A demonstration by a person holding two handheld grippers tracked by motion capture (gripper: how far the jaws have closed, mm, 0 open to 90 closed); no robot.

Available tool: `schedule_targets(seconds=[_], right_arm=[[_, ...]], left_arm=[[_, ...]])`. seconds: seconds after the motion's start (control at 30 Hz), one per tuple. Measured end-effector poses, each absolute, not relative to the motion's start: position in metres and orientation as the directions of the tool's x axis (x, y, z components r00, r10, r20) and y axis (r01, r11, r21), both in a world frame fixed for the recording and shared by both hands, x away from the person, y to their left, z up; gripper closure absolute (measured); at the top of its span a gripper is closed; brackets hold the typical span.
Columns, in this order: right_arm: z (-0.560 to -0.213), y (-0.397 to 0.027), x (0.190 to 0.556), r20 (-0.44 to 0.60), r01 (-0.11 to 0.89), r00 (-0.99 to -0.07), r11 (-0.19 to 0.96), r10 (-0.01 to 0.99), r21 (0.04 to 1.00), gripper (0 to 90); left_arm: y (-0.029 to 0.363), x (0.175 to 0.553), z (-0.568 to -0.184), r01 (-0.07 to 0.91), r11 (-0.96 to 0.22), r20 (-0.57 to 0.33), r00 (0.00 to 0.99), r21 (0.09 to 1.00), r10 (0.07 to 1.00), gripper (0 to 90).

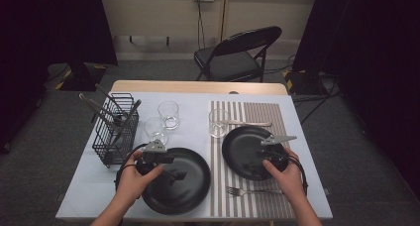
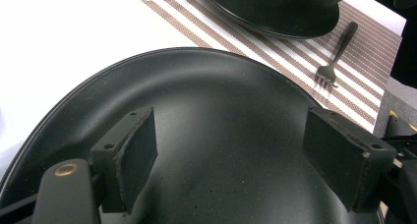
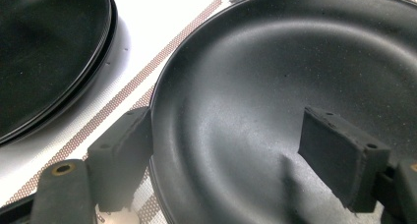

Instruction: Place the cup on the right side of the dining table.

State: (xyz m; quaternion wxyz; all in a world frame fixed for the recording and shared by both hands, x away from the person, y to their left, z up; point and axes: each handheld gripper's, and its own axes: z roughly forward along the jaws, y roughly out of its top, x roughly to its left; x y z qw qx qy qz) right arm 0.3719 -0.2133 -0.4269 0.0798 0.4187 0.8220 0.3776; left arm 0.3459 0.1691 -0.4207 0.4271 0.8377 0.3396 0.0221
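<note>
While both grippers stand with jaws apart, the left gripper hovers over the left plate on the table; the right gripper straddles the rim of the right plate on the striped mat. No legible writing.

**Matt black, wire and glass**

The left plate has a matt black finish, finely speckled, with a soft sheen; the right plate looks the same, slightly grainy. The jaw pads look like dull black rubber, scuffed at the edges. The placemat is woven, striped brown and white. The table's cover is smooth and pale, with a wood edge behind it. The caddy is black wire. The tumblers are clear glass. The fork is shiny metal.
</note>
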Motion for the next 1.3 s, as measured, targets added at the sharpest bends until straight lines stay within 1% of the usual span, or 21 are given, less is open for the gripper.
schedule_targets(seconds=[0.73,1.1,1.2,1.3], right_arm=[[-0.430,-0.224,0.362,0.167,0.631,-0.629,0.373,0.759,0.681,20.0],[-0.431,-0.229,0.352,0.158,0.620,-0.626,0.364,0.764,0.695,19.9],[-0.430,-0.229,0.349,0.129,0.609,-0.627,0.380,0.768,0.696,19.7],[-0.432,-0.230,0.347,0.134,0.608,-0.632,0.382,0.763,0.696,19.3]], left_arm=[[0.168,0.347,-0.421,0.545,-0.412,-0.248,0.773,0.730,0.584,20.5],[0.168,0.348,-0.419,0.542,-0.408,-0.249,0.775,0.735,0.581,20.5],[0.167,0.348,-0.419,0.545,-0.402,-0.253,0.772,0.736,0.583,20.5],[0.167,0.349,-0.419,0.544,-0.408,-0.251,0.774,0.734,0.581,20.5]])
